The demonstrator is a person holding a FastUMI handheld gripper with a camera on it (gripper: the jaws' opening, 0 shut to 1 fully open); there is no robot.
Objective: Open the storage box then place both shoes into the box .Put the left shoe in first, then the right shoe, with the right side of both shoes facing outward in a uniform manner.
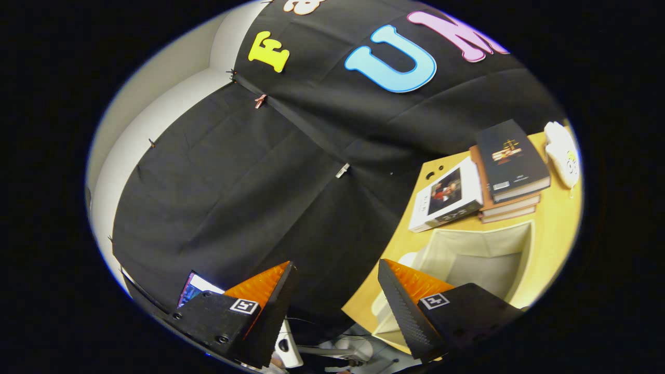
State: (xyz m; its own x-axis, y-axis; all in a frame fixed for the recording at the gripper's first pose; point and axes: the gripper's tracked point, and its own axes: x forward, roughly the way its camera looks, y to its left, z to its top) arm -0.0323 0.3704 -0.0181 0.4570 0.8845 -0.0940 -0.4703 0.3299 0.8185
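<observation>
Storage box [499, 244] open, nothing visible inside; gripper [336, 283] fingers apart.

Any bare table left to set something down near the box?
Bare wood between the open beige fabric box, the stacked books and the white object. Crowded by the white book. Open fingers hold nothing.

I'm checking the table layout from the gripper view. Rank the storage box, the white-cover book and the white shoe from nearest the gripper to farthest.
The gripper has its jaws open, holding nothing.
1. Storage box: open, just ahead of the right finger.
2. White-cover book: beyond the box, beside the book stack.
3. White shoe: farthest, past the stack.
</observation>
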